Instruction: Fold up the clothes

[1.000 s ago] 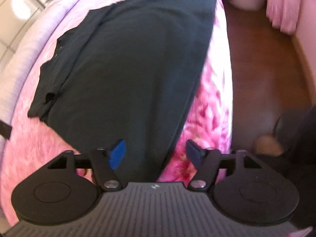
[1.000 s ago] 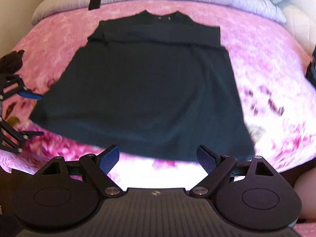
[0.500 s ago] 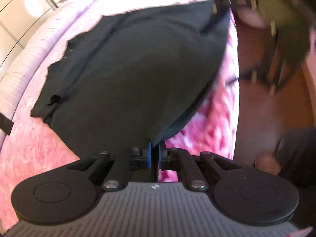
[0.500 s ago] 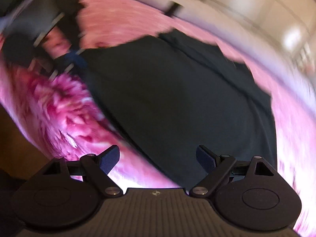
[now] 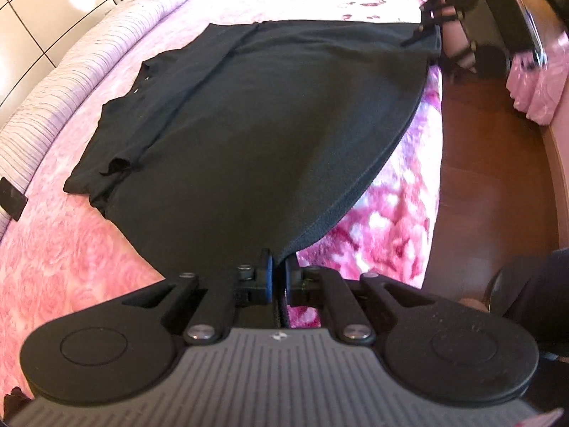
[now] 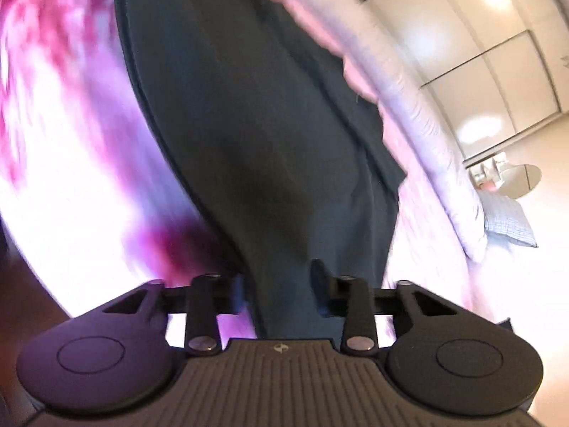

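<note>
The left gripper [image 5: 277, 277] is pinched tight on the near hem corner of the one black shirt [image 5: 270, 121], which lies spread on the pink floral bedspread [image 5: 64, 249]. The right gripper [image 6: 279, 286] has its fingers partway apart with the far hem corner between them; whether they grip it I cannot tell through the blur. No readable writing shows on either tool.

Left gripper [image 5: 277, 270] pinches black shirt [image 5: 256, 135] hem on pink bedspread [image 5: 64, 259].

Left tongs [image 5: 276, 271] pinched together; right tongs [image 6: 279, 286] parted, blurred.
</note>
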Tool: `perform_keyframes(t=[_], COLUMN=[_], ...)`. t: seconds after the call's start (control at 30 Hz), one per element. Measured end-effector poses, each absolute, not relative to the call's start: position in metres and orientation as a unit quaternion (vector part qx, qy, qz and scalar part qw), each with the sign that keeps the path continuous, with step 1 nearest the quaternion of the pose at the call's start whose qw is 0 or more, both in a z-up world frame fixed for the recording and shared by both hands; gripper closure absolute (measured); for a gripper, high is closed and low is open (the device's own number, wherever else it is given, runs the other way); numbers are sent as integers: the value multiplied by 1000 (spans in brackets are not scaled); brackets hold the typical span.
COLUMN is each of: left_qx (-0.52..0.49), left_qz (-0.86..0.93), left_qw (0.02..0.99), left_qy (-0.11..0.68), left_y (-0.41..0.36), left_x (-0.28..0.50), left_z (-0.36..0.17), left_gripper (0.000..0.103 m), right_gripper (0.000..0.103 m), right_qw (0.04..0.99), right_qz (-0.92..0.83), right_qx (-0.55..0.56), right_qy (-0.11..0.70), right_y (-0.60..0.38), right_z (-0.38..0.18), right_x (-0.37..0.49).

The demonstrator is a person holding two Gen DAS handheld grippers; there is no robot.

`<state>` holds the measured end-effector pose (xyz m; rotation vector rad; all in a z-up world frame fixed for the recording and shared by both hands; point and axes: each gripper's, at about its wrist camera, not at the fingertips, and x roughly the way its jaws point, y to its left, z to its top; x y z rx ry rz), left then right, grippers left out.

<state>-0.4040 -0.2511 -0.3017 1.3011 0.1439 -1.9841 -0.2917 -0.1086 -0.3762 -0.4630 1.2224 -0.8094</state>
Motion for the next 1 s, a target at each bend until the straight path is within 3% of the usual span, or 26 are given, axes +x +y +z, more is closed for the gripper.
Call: perform_keyframes(t=[0.03,0.07,0.57,0.7,0.83,1.0], left_qx=[512,515,509,477,448,450], left_qz=[-774,-774,-773,-771,-769,-767], left_qw=[369,364,372,413,444,434], left_qy=[52,49,78,86,104,148], left_y=[-250,-249,-229,-301,-414,-554], left_x=[-405,-406,-380,-367,-350,-334], left_z=[-301,-300,-178,-147,-132,-163], left_gripper=[98,98,100,99,99,99], right_gripper=[90,103,103,103,103,103], right_qw=[707,699,721,724,728,729], right_qz=[-365,-367,-320,-301,-279,-251], right_qx=[-213,-205,-198,-210,-237,-229], right_qy=[567,578,582,584,580,594], right_y=[-113,-119,-105,-114,-211,-355], right_z=[-374,-370,-222,-182,-152,-162], right_x=[-297,-303,-311,-306,-273,-213])
